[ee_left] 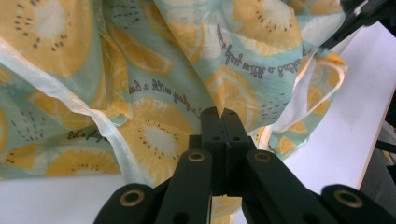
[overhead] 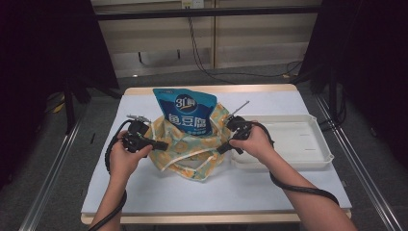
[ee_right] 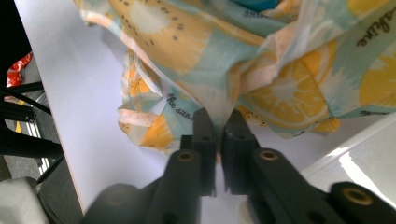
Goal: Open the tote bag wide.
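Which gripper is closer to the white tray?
Right. The right gripper is at the fruit-print bag's right edge, beside the white tray's left rim. The left gripper is at the bag's far side, with the bag between it and the tray.

Your left hand (overhead: 126, 156) comes in from the bottom left, forearm angled up and inward, wrapped around the left gripper (overhead: 162, 145), which points level toward the middle of the table. Its jaws are pressed flat together with cloth pinched between the tips (ee_left: 223, 116). Your right hand (overhead: 255, 143) mirrors it from the bottom right, forearm slanting in from the corner, gripping the right gripper (overhead: 222, 149), which points inward and slightly down. Its jaws stand a narrow slit apart at the tips (ee_right: 219, 122), with cloth caught between them.
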Demonstrator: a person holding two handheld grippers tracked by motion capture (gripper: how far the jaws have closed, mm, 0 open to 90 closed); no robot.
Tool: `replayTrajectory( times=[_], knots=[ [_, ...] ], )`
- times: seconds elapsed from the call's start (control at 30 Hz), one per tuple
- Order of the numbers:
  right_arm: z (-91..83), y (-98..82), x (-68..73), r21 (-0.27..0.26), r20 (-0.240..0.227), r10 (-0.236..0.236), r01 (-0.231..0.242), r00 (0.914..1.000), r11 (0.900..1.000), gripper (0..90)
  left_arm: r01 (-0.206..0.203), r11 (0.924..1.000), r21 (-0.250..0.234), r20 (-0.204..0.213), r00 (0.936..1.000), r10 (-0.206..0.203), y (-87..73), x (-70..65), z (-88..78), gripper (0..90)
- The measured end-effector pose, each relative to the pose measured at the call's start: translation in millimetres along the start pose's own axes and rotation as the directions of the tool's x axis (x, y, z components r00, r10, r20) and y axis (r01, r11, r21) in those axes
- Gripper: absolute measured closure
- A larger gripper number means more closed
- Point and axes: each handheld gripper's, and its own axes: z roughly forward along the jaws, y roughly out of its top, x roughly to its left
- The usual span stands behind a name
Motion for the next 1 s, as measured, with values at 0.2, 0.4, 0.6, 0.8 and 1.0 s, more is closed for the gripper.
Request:
replayTrajectory(
  times=[0.2,0.4,0.6,0.8,1.0],
  knots=[
    [-12.5,3.1,0.3,-0.016,0.018,0.01,-0.009,0.9998,1.0,70.6,-0.016,0.9999,0.002,0.008,0.9998,0.016,-0.5,-0.3,-2.2,90.0],
    [-30.3,5.5,-5.4,-0.05,0.054,0.027,-0.024,0.9982,0.998,56.0,-0.014,0.9999,-0.003,0.011,0.9998,0.014,-1.0,0.0,0.4,90.0],
    [-38.8,13.2,-10.4,-0.086,0.069,0.061,-0.055,0.9957,0.995,52.3,-0.015,0.9999,0.004,0.01,0.9998,0.015,-0.9,0.2,2.2,90.0],
    [-33.9,25.4,-9.4,-0.105,0.071,0.071,-0.063,0.995,0.992,50.1,-0.017,0.9998,0.005,0.007,0.9998,0.017,-3.4,2.0,3.0,90.0],
    [-31.8,34.5,-9.7,-0.107,0.09,0.086,-0.076,0.9923,0.991,49.5,-0.012,0.9999,0.002,0.01,0.9999,0.012,-4.3,2.2,3.4,90.0]
  ],
)
